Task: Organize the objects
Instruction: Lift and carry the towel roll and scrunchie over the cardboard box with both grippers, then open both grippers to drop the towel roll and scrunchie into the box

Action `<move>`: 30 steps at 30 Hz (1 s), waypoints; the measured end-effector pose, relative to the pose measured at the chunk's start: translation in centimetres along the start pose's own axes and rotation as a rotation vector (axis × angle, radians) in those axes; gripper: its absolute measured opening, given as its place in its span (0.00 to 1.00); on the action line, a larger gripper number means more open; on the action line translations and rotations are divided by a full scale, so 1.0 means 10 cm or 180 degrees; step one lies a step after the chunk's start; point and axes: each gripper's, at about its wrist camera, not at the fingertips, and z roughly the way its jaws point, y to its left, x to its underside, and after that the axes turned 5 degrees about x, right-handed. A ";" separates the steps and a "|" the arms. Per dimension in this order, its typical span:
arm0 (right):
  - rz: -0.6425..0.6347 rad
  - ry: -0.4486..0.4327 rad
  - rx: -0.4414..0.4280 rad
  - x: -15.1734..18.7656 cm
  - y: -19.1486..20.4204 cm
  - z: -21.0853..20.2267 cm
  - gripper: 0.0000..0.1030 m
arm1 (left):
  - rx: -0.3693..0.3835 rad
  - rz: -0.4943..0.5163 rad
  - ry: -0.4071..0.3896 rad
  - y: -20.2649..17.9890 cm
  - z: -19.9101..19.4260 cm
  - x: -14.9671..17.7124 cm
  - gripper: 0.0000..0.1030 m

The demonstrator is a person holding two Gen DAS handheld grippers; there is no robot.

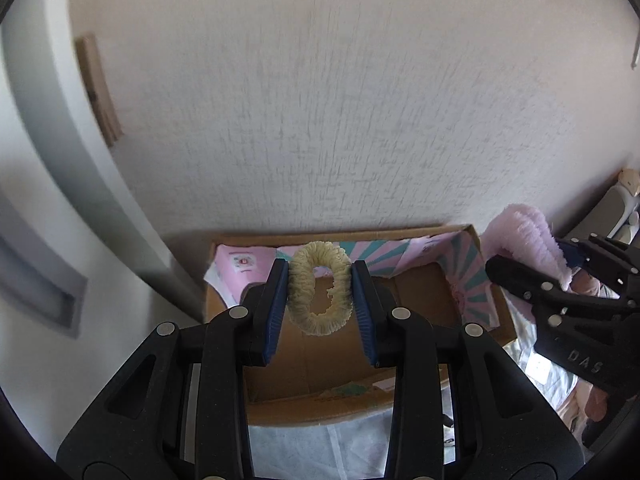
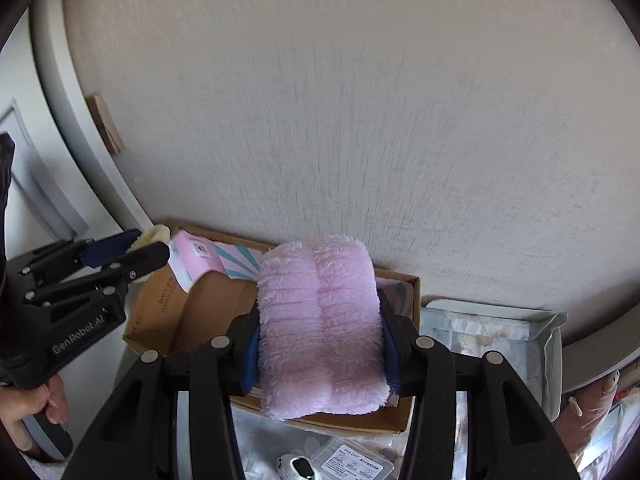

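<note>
My left gripper (image 1: 320, 296) is shut on a cream fuzzy scrunchie (image 1: 319, 289), which stands upright as a ring between the blue pads above an open cardboard box (image 1: 348, 404). My right gripper (image 2: 320, 332) is shut on a folded pink fluffy cloth (image 2: 320, 328) that fills the gap between its pads, over the same box (image 2: 160, 312). In the left wrist view the right gripper (image 1: 560, 276) shows at the right edge with the pink cloth (image 1: 520, 236). In the right wrist view the left gripper (image 2: 132, 256) shows at the left, held by a hand (image 2: 36, 404).
The box stands against a textured pale wall (image 1: 340, 100), with pink and teal printed flaps (image 1: 460, 268) folded inside. A pink packet (image 2: 196, 260) leans in its left corner. A pale tray (image 2: 500, 328) lies to the right; small packages (image 2: 352, 460) sit on the sheet in front.
</note>
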 end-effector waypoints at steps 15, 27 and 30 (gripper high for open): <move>-0.0335 0.0822 -0.0367 0.37 0.06 1.35 0.43 | 0.0084 0.0029 0.0906 0.25 1.23 0.12 0.28; -0.0508 0.0780 -0.0760 0.41 0.08 1.29 0.56 | 0.0089 0.0263 0.1103 0.16 1.35 0.00 0.61; -0.0464 0.0909 -0.0941 0.45 0.06 1.28 1.00 | 0.0093 0.0341 0.1047 0.12 1.32 -0.01 1.00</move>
